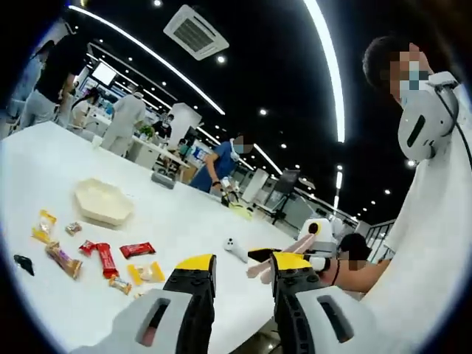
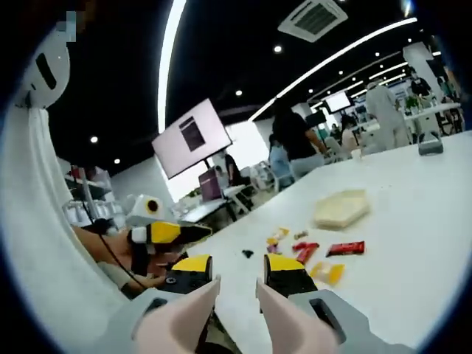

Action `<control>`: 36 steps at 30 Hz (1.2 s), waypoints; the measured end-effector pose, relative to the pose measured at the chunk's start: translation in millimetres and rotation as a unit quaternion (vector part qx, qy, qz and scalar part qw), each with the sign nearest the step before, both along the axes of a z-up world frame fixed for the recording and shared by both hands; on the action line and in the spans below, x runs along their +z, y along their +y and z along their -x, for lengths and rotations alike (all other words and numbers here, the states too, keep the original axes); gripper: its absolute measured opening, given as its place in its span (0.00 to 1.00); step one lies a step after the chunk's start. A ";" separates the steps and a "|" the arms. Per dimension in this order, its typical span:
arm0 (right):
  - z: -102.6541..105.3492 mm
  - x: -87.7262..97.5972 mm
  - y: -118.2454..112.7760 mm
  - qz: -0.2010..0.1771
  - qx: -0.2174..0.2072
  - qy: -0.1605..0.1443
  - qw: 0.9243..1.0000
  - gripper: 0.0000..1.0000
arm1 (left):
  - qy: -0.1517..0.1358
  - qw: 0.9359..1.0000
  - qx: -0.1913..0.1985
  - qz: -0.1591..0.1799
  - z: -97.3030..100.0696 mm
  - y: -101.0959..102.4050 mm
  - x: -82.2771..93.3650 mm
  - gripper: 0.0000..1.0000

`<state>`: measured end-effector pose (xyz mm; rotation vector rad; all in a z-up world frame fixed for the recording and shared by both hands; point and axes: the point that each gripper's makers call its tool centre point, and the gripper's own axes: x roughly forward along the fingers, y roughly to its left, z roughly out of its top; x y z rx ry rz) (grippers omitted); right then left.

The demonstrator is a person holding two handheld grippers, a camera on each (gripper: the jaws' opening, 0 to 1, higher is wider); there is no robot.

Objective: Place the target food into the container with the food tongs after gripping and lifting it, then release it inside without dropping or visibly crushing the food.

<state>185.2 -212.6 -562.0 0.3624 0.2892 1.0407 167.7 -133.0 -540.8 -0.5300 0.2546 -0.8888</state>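
Snacks in wrappers lie scattered on the white table (image 1: 44,162), well short of the cream container (image 1: 103,200) that waits beyond them. In the left gripper view, the left gripper (image 1: 237,269) hangs above the table's near edge with its yellow-tipped jaws spread and nothing between them. A red bar (image 1: 137,249) and a yellow packet (image 1: 146,273) lie closest to those jaws, with a second red wrapper (image 1: 105,258) and a brown bar (image 1: 63,260) farther toward the table's left side. The right gripper (image 1: 291,251) enters from the right, held in a person's hand; whether it is spread or pressed together cannot be told there. No food tongs can be made out.

In the right gripper view, the right gripper (image 2: 237,274) also sits spread and empty over the near edge. The same snacks lie ahead toward the middle of the table, the red bar (image 2: 346,248) and yellow packet (image 2: 327,273) nearest, the container (image 2: 341,209) behind them. The left gripper (image 2: 173,234) shows at the left.

Judged from this, no food is yet gripped. A good pick would likely mean closing across a wrapper's narrow width, lightly enough not to crush it, lifting clear, and opening only once low inside the container.
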 end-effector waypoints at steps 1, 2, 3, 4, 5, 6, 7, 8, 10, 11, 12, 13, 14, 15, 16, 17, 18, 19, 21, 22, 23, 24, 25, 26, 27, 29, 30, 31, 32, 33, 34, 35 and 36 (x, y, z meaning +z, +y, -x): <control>-5.0 0.3 3.9 0.003 -0.006 0.001 1.000 0.27 | 0.002 1.000 0.006 0.002 1.4 9.4 -2.3 0.26; -7.6 0.7 6.7 0.003 -0.008 -0.002 1.000 0.27 | 0.002 1.000 0.007 0.003 2.0 14.8 -3.7 0.25; -19.4 -1.5 7.4 0.020 -0.033 -0.018 0.999 0.27 | 0.003 1.000 0.011 0.006 0.7 26.2 -5.8 0.24; -22.0 -2.7 8.6 0.024 -0.038 -0.018 0.999 0.27 | 0.003 1.000 0.011 0.008 -1.1 32.5 -6.3 0.23; -29.3 -2.8 17.9 0.014 -0.043 -0.005 0.999 0.26 | 0.003 1.000 0.010 0.011 -2.9 38.7 -6.7 0.21; -37.6 -1.3 23.7 0.003 -0.064 0.011 0.998 0.26 | 0.006 1.000 0.010 0.014 -5.0 45.6 -7.2 0.21; -43.4 1.7 27.5 -0.008 -0.077 0.018 0.997 0.26 | 0.012 1.000 0.010 0.016 -7.0 53.2 -6.5 0.20; -46.6 7.0 33.5 -0.026 -0.083 0.020 0.996 0.26 | 0.012 1.000 0.009 0.016 -7.6 57.0 -5.4 0.20; -55.3 10.3 43.6 -0.038 -0.102 0.020 0.994 0.27 | -0.014 1.000 0.004 0.018 -10.4 82.9 3.8 0.20; -57.6 6.6 50.5 -0.027 -0.101 0.021 0.994 0.27 | -0.011 1.000 0.006 0.019 -12.6 93.3 2.8 0.20; -60.8 6.1 55.5 -0.027 -0.107 0.024 0.994 0.28 | -0.012 1.000 0.007 0.018 -14.6 102.7 1.8 0.20; -62.6 6.9 57.4 -0.030 -0.113 0.024 0.993 0.28 | -0.013 1.000 0.008 0.017 -15.8 108.3 1.1 0.20; -68.0 16.5 68.6 -0.056 -0.129 0.020 0.990 0.28 | -0.015 1.000 0.010 0.015 -20.7 131.8 -2.5 0.21; -68.1 17.1 74.5 -0.049 -0.129 0.012 0.990 0.28 | -0.014 1.000 0.005 0.009 -22.2 139.8 -5.7 0.22; -69.2 13.8 79.8 -0.027 -0.132 0.005 0.991 0.28 | -0.012 1.000 -0.005 -0.008 -23.0 148.3 -12.2 0.23; -70.3 10.6 85.2 -0.005 -0.135 -0.001 0.991 0.27 | -0.010 1.000 -0.016 -0.025 -23.8 156.8 -18.8 0.25; -73.0 9.6 87.5 0.007 -0.146 -0.010 0.989 0.27 | -0.012 0.999 -0.020 -0.039 -25.6 163.7 -22.2 0.26; -72.0 7.8 96.6 0.017 -0.144 -0.012 0.989 0.27 | -0.015 0.998 -0.032 -0.050 -28.0 175.3 -24.7 0.27; -72.8 5.8 101.3 0.026 -0.155 -0.011 0.988 0.27 | -0.011 0.996 -0.048 -0.070 -28.7 185.1 -31.5 0.29; -70.7 4.9 104.9 0.029 -0.157 -0.008 0.987 0.27 | -0.007 0.994 -0.055 -0.094 -29.9 192.4 -39.3 0.31; -70.3 4.7 105.6 0.030 -0.158 -0.007 0.987 0.27 | -0.007 0.993 -0.057 -0.099 -30.0 193.6 -40.8 0.34; -69.7 3.6 105.0 0.039 -0.173 -0.009 0.984 0.27 | 0.002 0.991 -0.067 -0.118 -29.6 198.2 -47.7 0.38; -65.8 -0.2 107.2 0.052 -0.174 -0.004 0.983 0.27 | 0.017 0.988 -0.075 -0.134 -29.7 201.6 -55.1 0.42; -64.7 -2.0 106.8 0.057 -0.177 -0.003 0.982 0.27 | 0.017 0.987 -0.077 -0.139 -29.9 202.6 -56.8 0.48; -63.6 -3.8 106.4 0.062 -0.180 -0.003 0.982 0.27 | 0.007 0.983 -0.083 -0.161 -32.2 205.6 -62.6 0.51; -61.2 -10.3 104.6 0.072 -0.180 0.006 0.981 0.27 | 0.005 0.982 -0.083 -0.170 -37.0 206.4 -67.8 0.56; -61.0 -15.7 102.0 0.089 -0.180 0.007 0.979 0.27 | 0.006 0.981 -0.082 -0.174 -39.0 206.6 -70.2 0.60; -60.2 -20.3 101.1 0.100 -0.177 0.012 0.979 0.27 | 0.013 0.981 -0.075 -0.180 -44.1 207.4 -74.8 0.64; -58.9 -24.0 99.3 0.114 -0.173 0.017 0.978 0.27 | 0.028 0.981 -0.063 -0.183 -47.9 209.0 -78.6 0.70; -58.9 -23.8 98.8 0.116 -0.173 0.014 0.978 0.27 | 0.030 0.982 -0.061 -0.178 -48.6 208.0 -77.7 0.73; -59.4 -22.6 97.4 0.119 -0.171 0.005 0.978 0.27 | 0.033 0.983 -0.060 -0.173 -49.3 206.9 -76.9 0.76; -59.5 -23.9 95.2 0.124 -0.172 0.005 0.977 0.27 | 0.033 0.983 -0.060 -0.169 -49.5 206.0 -76.2 0.78; -59.6 -25.2 93.0 0.129 -0.174 0.005 0.976 0.28 | 0.034 0.984 -0.064 -0.160 -50.1 203.4 -75.6 0.78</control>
